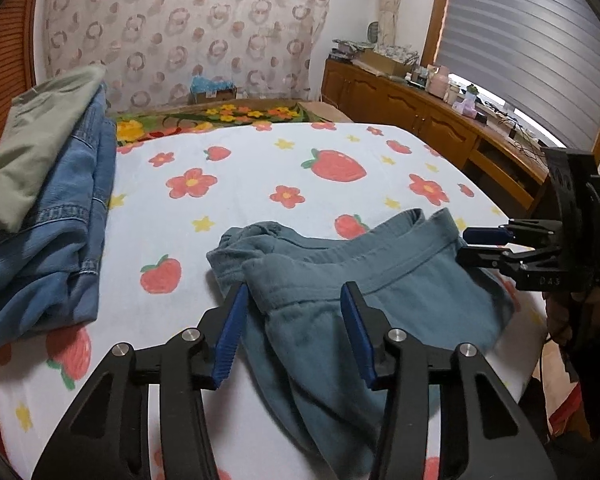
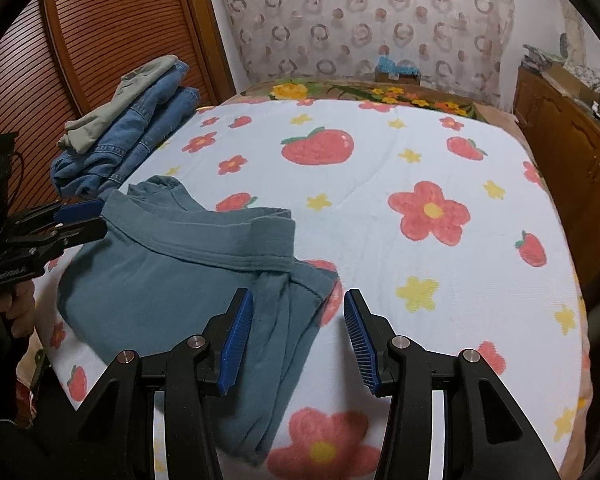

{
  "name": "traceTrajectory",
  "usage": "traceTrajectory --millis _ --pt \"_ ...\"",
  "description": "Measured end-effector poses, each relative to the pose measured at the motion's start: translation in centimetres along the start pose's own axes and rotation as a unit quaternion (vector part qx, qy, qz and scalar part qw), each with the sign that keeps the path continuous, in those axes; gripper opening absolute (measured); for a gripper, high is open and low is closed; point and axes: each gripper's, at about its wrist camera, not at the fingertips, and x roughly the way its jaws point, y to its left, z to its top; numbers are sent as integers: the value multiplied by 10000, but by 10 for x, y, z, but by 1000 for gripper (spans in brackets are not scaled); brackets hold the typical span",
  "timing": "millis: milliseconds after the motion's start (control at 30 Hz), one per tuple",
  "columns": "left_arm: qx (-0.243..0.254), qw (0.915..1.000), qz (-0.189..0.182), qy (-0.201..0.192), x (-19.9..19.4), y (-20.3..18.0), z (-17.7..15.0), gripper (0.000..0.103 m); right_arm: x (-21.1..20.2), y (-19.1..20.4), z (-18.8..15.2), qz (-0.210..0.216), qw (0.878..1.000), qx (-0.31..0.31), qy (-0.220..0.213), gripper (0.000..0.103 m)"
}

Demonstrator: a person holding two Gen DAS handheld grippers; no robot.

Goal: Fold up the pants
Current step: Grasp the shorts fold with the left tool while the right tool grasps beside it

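Teal pants [image 1: 400,280] [image 2: 172,272] lie crumpled on the strawberry-print bed cover [image 1: 260,184] [image 2: 380,168], waistband towards the far side. My left gripper [image 1: 294,286] hovers over the left waistband corner, its blue pads apart with cloth between and under them. In the right wrist view the same left gripper [image 2: 100,218] has its tips at the waistband's left edge. My right gripper [image 2: 298,292] stands open over the pants' right edge, the left pad above cloth and the right pad above bare cover. The left wrist view shows the right gripper [image 1: 466,246] at the waistband's right end.
A stack of folded blue jeans [image 1: 60,240] [image 2: 140,136] topped by a green garment [image 1: 32,152] sits at the bed's left edge. A cluttered wooden cabinet [image 1: 400,108] [image 2: 560,128] runs along the right. A louvred wooden door [image 2: 112,40] stands behind the stack.
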Motion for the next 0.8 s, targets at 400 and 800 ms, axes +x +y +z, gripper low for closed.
traceTrajectory --millis 400,800 --pt "324 9988 -269 -265 -5 -9 19 15 10 -1 4 93 9999 -30 48 49" --pt "110 9999 -52 113 16 10 14 19 11 6 4 223 9997 -30 41 49"
